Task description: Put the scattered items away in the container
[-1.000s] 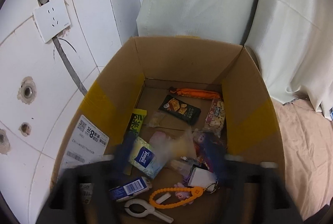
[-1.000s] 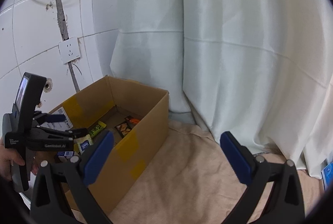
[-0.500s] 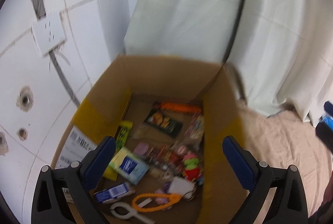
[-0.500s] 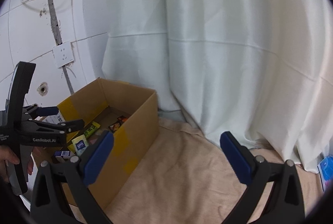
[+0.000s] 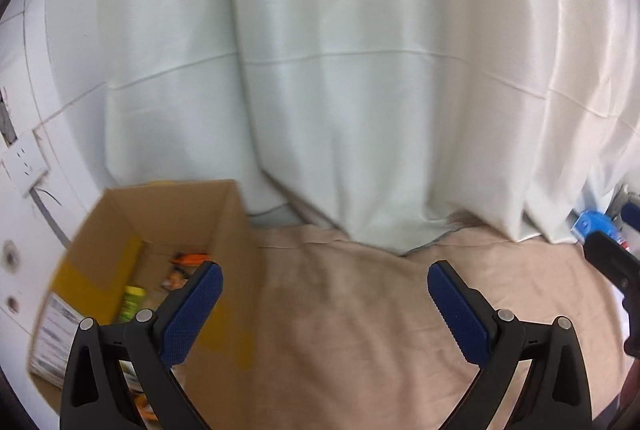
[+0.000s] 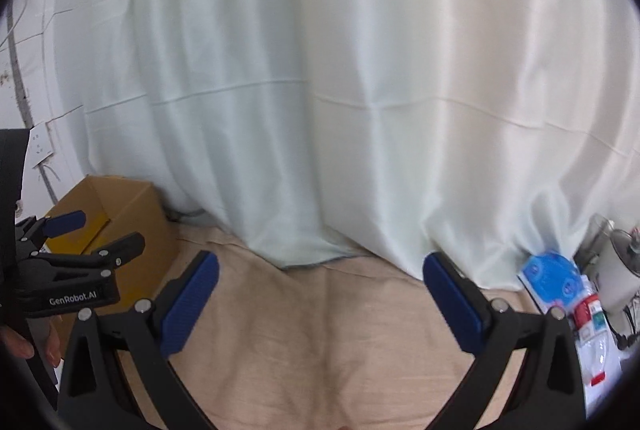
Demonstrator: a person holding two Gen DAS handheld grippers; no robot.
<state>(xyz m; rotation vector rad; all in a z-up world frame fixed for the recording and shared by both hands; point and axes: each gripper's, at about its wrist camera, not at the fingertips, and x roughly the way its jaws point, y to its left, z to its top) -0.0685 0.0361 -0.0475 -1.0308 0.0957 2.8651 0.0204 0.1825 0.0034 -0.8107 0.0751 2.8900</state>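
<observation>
Nearest the lenses, the left gripper and the right gripper are held with blue-padded jaws wide apart and nothing between them, above a beige cloth-covered surface. Beyond, at the left, an open brown cardboard box with yellow tape is seen, small packets lying inside it, blurred. Farthest back, a pale white curtain is hung, and blue-and-red packaged items are glimpsed at the right edge.

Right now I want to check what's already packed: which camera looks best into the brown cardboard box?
The left wrist view: the brown cardboard box opens toward it, showing blurred orange and green items inside. The right wrist view shows only its outer wall and rim, partly behind the left gripper.
</observation>
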